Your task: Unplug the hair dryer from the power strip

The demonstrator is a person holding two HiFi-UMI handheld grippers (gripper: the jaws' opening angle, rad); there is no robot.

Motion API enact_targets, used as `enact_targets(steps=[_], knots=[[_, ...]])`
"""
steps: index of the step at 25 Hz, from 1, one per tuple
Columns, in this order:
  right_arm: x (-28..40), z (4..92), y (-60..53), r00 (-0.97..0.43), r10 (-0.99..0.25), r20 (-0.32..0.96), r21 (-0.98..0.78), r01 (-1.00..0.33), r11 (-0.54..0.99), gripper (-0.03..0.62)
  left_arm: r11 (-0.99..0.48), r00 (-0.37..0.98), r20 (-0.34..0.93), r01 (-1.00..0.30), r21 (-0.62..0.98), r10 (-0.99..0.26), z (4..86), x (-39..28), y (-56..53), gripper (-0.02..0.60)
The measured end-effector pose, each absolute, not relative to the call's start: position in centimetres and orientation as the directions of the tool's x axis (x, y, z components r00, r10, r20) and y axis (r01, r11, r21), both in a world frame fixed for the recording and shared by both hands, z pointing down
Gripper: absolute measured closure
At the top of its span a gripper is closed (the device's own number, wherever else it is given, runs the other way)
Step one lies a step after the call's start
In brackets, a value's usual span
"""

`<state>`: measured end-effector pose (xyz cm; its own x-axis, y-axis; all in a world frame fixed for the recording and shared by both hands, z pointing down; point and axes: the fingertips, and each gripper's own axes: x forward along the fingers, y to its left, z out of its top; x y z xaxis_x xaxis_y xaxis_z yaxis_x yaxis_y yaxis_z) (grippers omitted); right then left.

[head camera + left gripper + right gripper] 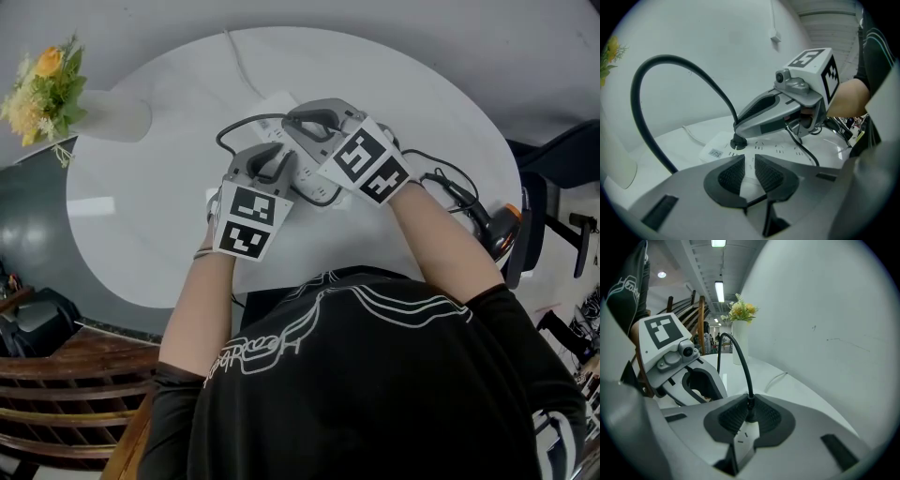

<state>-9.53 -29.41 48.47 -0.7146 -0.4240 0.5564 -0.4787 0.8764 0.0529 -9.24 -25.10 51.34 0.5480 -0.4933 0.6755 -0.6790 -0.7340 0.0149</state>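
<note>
Now the right gripper [749, 420] pinches the black plug [738, 142], seated in the white power strip [787, 150] mid-frame, while the left gripper [749, 171] holds its jaws slightly spread over the strip's near end: next, surely, a straight pull out.

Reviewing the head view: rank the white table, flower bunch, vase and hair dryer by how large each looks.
1. white table, by far the largest.
2. flower bunch and hair dryer: too alike to rank, and the dryer is partly hidden.
3. vase, smallest.
</note>
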Motion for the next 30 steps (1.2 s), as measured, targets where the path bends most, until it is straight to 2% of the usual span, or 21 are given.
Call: enact_targets(steps=[5, 13, 24, 30], knots=[[-9.1, 48.4, -29.6, -0.729, -0.425, 0.537, -0.010, -0.509, 0.861, 0.566, -0.733, 0.545, 0.685, -0.680, 0.023, -0.483, 51.4, -9.2, -25.1, 0.518], [-9.7, 48.2, -29.5, -0.671, -0.471, 0.573, 0.114, -0.504, 0.856, 0.566, -0.740, 0.545, 0.693, -0.672, 0.023, -0.473, 51.4, -9.1, -25.2, 0.518], [-8.3, 48.4, -29.8, -0.717, -0.442, 0.539, -0.014, -0.533, 0.846, 0.566, -0.734, 0.537, 0.704, -0.678, 0.033, -0.465, 51.5, -8.8, -25.4, 0.518], [-9.1, 48.2, -29.7, -0.665, -0.478, 0.574, 0.076, -0.538, 0.839, 0.566, -0.737, 0.539, 0.703, -0.675, 0.031, -0.465, 51.4, -8.7, -25.7, 0.520]])
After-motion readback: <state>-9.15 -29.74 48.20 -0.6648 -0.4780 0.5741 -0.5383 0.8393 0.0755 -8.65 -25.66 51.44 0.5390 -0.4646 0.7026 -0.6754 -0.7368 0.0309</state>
